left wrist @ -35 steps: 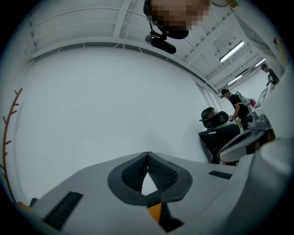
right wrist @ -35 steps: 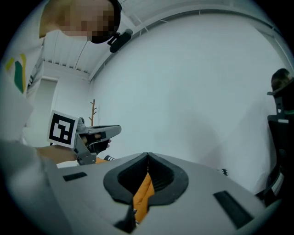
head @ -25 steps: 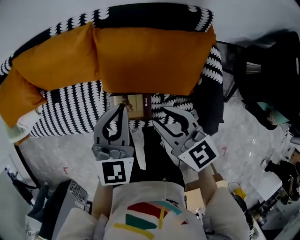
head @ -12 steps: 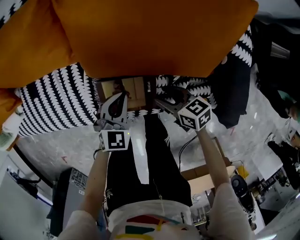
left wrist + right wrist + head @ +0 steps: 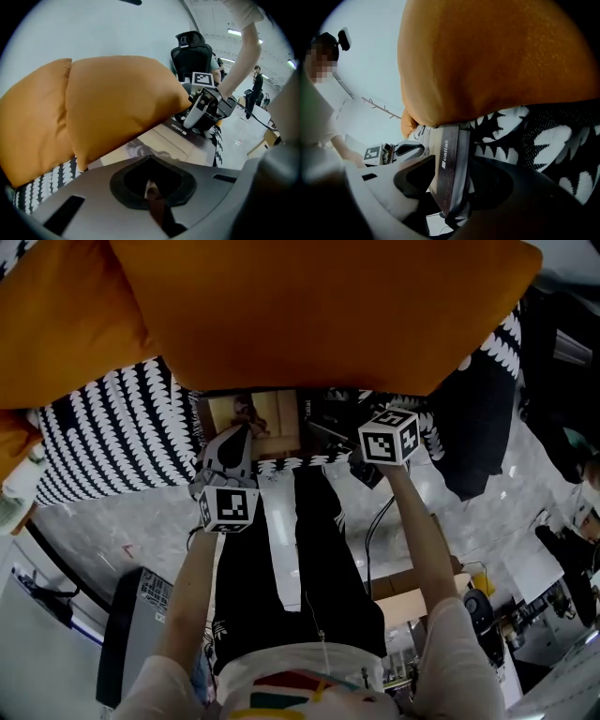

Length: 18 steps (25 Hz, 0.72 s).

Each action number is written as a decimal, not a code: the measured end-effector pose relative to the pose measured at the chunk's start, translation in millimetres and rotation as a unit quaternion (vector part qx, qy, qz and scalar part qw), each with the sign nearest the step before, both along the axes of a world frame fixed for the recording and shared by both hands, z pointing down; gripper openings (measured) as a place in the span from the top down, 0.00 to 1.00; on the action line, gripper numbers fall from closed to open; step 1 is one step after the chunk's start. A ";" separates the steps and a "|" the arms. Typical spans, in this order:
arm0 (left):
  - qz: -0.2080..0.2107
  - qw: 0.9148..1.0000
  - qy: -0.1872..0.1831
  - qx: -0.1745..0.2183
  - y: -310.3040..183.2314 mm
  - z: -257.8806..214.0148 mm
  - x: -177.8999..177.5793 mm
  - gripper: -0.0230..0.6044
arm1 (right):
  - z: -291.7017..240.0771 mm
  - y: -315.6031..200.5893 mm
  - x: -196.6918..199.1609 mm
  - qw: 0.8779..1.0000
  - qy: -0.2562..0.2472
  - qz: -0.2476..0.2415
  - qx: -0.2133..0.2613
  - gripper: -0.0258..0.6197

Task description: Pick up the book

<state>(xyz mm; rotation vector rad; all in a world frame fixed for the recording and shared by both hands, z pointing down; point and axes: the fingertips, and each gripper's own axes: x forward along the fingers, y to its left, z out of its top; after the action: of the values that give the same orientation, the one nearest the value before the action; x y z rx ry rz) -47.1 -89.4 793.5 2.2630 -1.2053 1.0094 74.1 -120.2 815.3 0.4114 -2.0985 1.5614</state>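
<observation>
- Risk, left: the left gripper [image 5: 242,435] has its jaws together with nothing between them, tips just beside the book's [image 5: 264,423] near left corner. Closed like this it can only nudge. A push would likely slide the book askew or deeper under the cushion [image 5: 309,306].
- Risk, middle: the book lies flat on the patterned cover [image 5: 112,437] at the seat's front edge, and the cushion overhangs its far side. The cushion may drag on the book as it lifts. A slip here would probably send it off the edge to the floor [image 5: 112,521].
- Risk, right: the right gripper [image 5: 454,168] has just been opening. Its jaws stand wide apart with the book's spine between them, not yet pinched. Closing too near the spine edge could give a shallow hold, so the book pivots or fans open. Cover fabric beside the spine could also get caught.
- Pose, left: the bare forearm reaches forward, the gripper aimed forward and down at the book.
- Pose, right: the forearm is stretched further forward, the gripper less steep, entering from the book's right side.
</observation>
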 end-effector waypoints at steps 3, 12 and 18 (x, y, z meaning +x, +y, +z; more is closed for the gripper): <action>-0.007 1.000 0.004 -0.008 0.5 8.5 -3.5 0.96 | 5.1 -0.4 -1.2 1.000 0.005 -0.001 -0.005 0.62; 0.010 1.000 0.005 -0.002 -1.3 15.9 -2.6 0.96 | 11.6 -4.0 3.7 1.000 -0.007 0.003 -0.028 0.63; 0.020 1.000 0.014 0.004 0.9 18.4 -4.4 0.96 | 16.0 -8.2 1.9 0.998 -0.024 0.032 -0.051 0.62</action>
<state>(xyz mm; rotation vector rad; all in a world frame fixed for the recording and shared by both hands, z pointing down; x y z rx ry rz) -51.5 -88.4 811.8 2.3096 -1.1589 0.9847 76.0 -128.4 831.4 0.4125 -2.0478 1.7236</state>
